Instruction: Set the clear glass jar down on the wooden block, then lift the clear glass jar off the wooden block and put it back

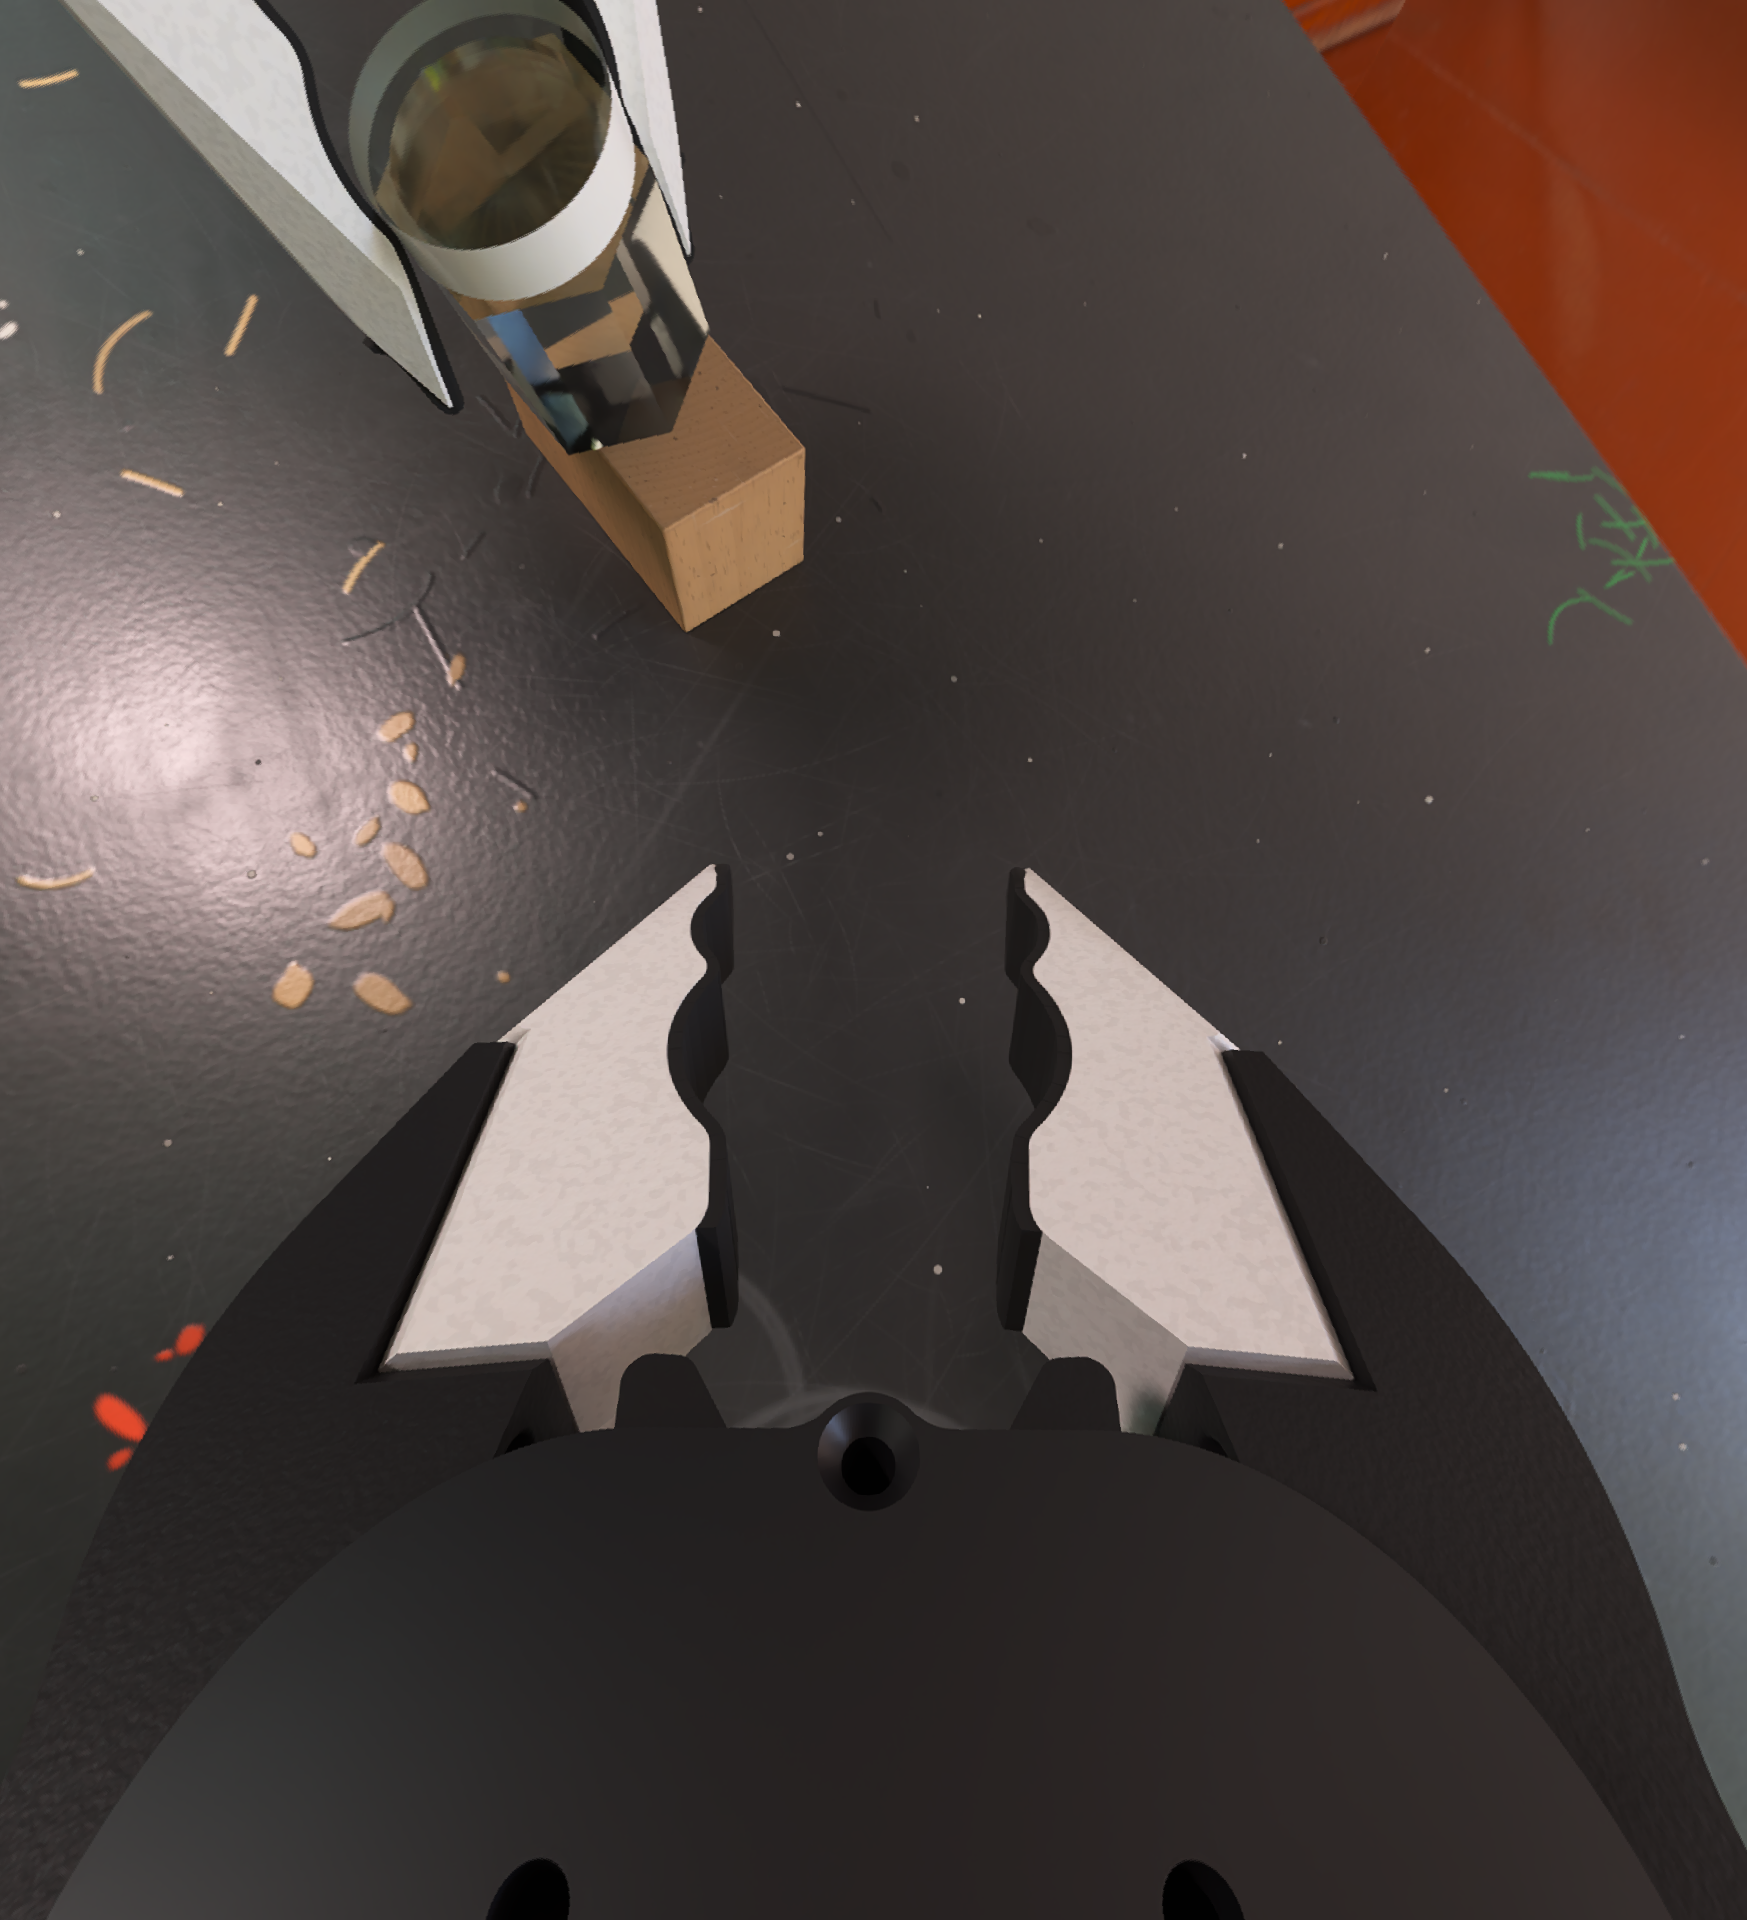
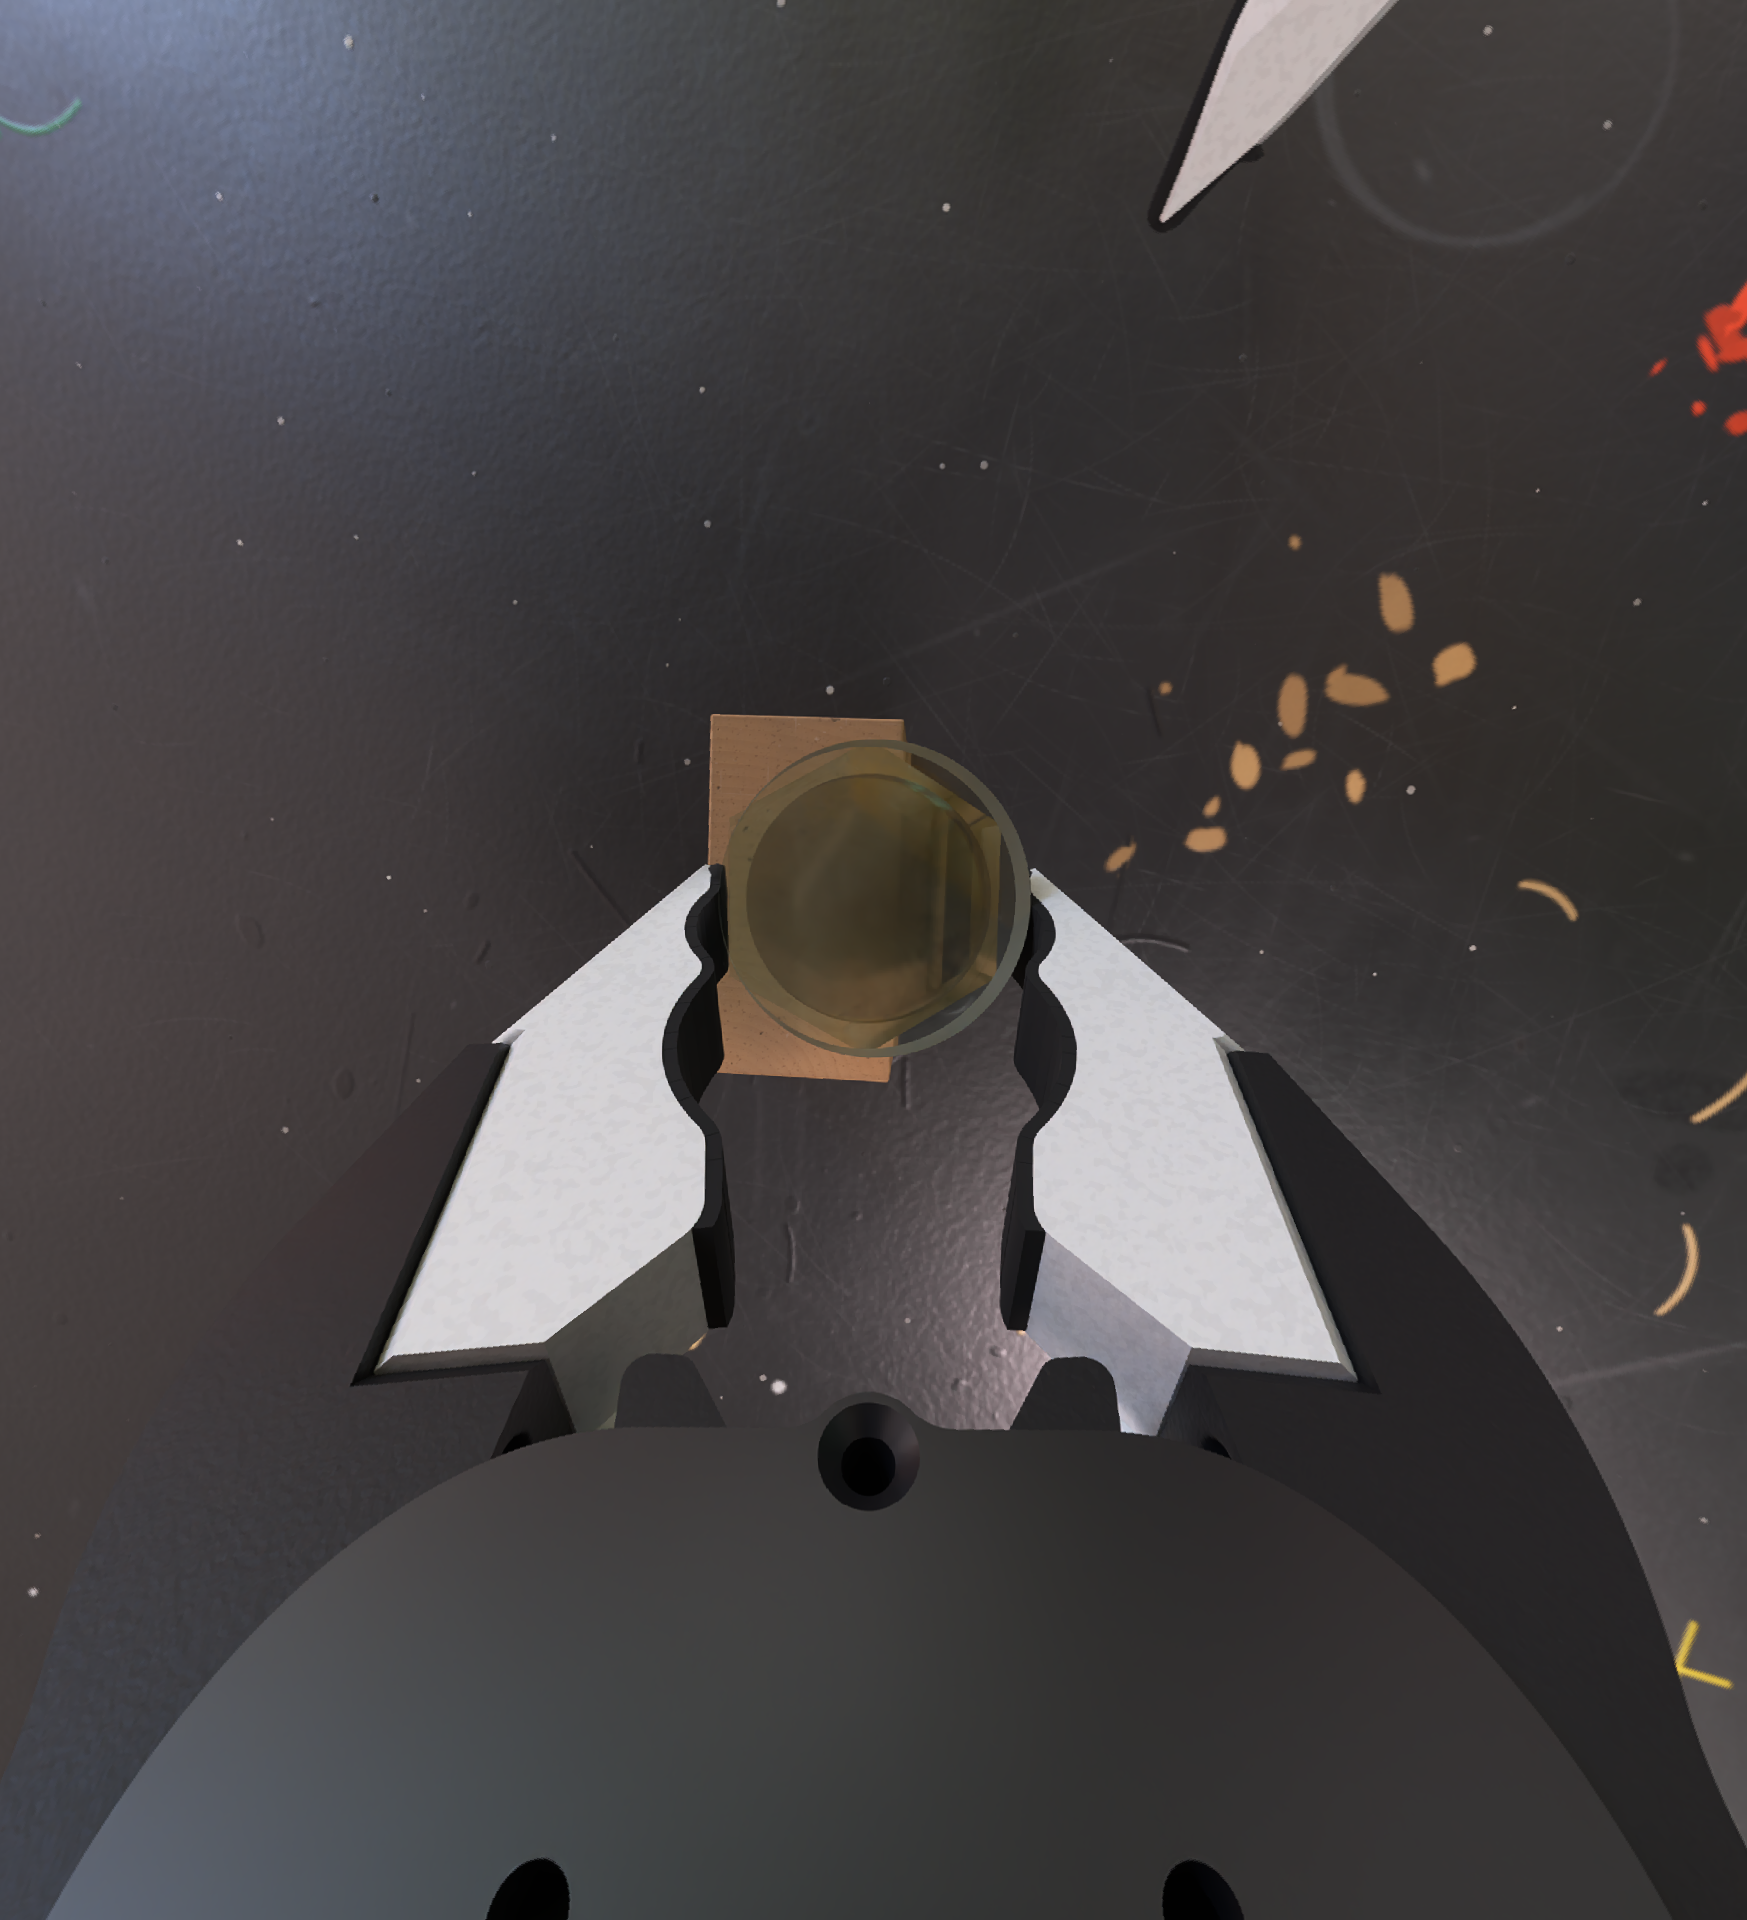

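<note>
Clearly the clear glass jar sits between the fingertips of the right gripper, seen from straight above its round mouth in the right wrist view, with the wooden block directly beneath it. From the left wrist view the jar is upright, its faceted lower body reaching down to the top face of the block; whether its base already rests on the wood or hangs just clear of it cannot be told. The right claw is closed around the jar's upper rim, one pad on each side, so it appears to have hold of it. My reading is that the step in hand is the setting-down on the block, or the regrasp just before lifting off; the frames alone do not settle which. Either way the next move calls for a straight vertical motion, since the block's top is narrow and the jar covers most of its width, leaving little margin before it tips off an edge. The left gripper hangs well apart over the dark table, its jaws spread wide and empty.
</note>
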Controlling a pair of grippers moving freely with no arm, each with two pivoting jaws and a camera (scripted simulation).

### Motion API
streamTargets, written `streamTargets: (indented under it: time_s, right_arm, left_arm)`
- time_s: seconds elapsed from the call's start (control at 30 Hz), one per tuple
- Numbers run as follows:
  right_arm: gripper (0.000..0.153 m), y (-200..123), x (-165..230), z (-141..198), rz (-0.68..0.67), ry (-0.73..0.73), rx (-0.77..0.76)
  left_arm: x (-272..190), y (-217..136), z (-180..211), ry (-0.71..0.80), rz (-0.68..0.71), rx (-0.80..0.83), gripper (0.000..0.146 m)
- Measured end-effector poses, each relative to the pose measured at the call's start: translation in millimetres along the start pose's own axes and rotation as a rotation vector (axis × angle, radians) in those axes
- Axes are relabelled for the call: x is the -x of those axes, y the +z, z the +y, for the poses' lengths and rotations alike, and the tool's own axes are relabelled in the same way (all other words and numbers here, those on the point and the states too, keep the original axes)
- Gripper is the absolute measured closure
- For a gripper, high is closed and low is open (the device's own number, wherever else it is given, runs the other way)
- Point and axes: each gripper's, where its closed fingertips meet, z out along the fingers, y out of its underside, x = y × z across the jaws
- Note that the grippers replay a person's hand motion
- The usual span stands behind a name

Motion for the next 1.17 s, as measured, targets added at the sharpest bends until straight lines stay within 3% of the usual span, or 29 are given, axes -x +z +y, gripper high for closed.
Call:
streamTargets:
  time_s: [0.23,0.43,0.8,1.17]
  right_arm:
    - [0.098,1,4,-1,0.088,-0.037,0.012]
    - [0.098,0,14,-1,-0.010,0.014,-0.032]
    - [0.085,7,20,0,0.194,-0.013,0.108]
    - [0.086,9,20,1,0.238,-0.035,0.145]
  left_arm:
    - [-8,3,3,0.074,-0.045,0.047,0.077]
    - [-11,5,3,0.070,-0.072,0.056,0.070]
    - [-9,10,-1,-0.011,-0.200,0.054,0.068]
    - [-11,17,5,0.101,-0.338,0.144,0.061]
